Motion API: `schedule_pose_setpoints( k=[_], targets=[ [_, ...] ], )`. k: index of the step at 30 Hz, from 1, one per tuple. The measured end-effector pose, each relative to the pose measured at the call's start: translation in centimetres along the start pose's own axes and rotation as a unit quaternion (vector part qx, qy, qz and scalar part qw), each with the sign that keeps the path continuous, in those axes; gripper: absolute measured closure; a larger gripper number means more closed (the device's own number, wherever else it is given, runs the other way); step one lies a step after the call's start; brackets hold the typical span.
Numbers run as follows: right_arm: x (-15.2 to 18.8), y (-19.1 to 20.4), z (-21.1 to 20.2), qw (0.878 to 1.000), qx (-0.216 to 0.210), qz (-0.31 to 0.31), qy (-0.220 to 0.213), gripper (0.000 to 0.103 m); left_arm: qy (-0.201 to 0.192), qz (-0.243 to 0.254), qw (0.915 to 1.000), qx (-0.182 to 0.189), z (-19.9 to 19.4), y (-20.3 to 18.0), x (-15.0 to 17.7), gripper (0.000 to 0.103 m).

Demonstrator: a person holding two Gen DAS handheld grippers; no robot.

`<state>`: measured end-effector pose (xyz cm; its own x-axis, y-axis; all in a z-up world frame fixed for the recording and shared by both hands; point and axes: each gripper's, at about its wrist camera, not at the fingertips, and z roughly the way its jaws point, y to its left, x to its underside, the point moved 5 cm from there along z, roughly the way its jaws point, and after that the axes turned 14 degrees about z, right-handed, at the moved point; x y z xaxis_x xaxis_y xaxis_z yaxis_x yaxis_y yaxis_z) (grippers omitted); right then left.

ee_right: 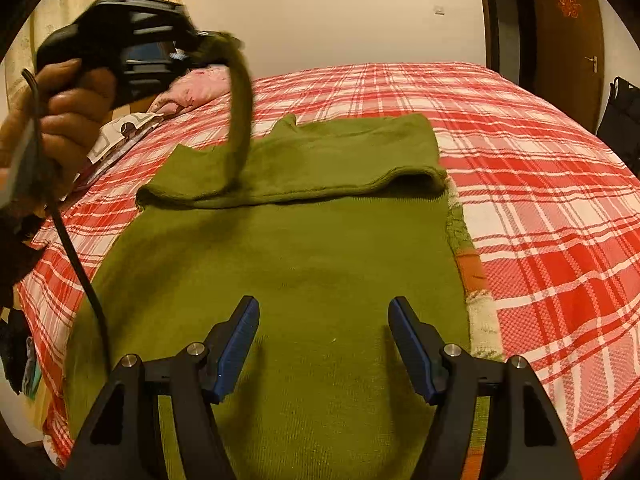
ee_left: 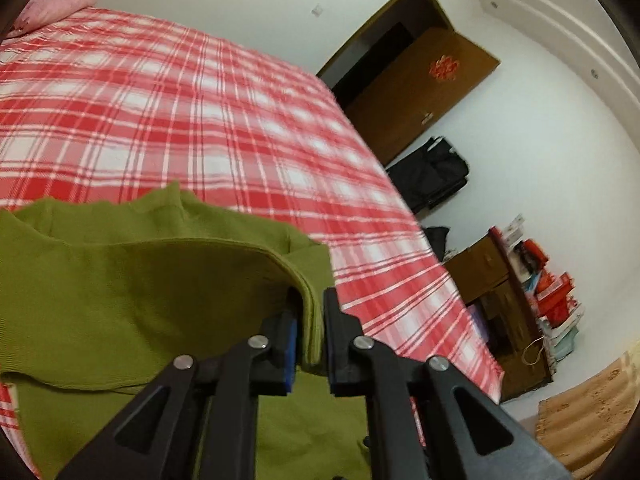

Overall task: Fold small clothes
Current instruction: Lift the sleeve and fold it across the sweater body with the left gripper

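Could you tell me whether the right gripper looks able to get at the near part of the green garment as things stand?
Probably yes. The right gripper is open just above the green garment, which lies flat on the bed with nothing between. The left gripper holds a raised strip farther back, out of the way.

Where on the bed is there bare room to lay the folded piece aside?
Bare checked bedspread lies right of the green garment, toward the door, and beyond its far edge. The left side is crowded: pink pillow, patterned item, and the left gripper lifting a sleeve.
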<state>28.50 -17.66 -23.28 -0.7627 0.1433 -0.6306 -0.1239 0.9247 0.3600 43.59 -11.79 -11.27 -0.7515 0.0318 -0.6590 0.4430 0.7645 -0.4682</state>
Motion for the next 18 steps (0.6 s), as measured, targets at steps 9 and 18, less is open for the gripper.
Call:
schedule_pose_setpoints(
  k=[9, 18],
  targets=[
    [0.3, -0.9, 0.6, 1.0, 0.005, 0.008, 0.005, 0.035, -0.013, 0.074, 0.9956, -0.056, -2.0, -0.1, 2.1, 0.032],
    [-2.4, 1.4, 1.3, 0.999, 0.009, -0.025, 0.02, 0.035, 0.032, 0.106, 0.9647, -0.239, -6.4, 10.6, 7.3, 0.022]
  ],
)
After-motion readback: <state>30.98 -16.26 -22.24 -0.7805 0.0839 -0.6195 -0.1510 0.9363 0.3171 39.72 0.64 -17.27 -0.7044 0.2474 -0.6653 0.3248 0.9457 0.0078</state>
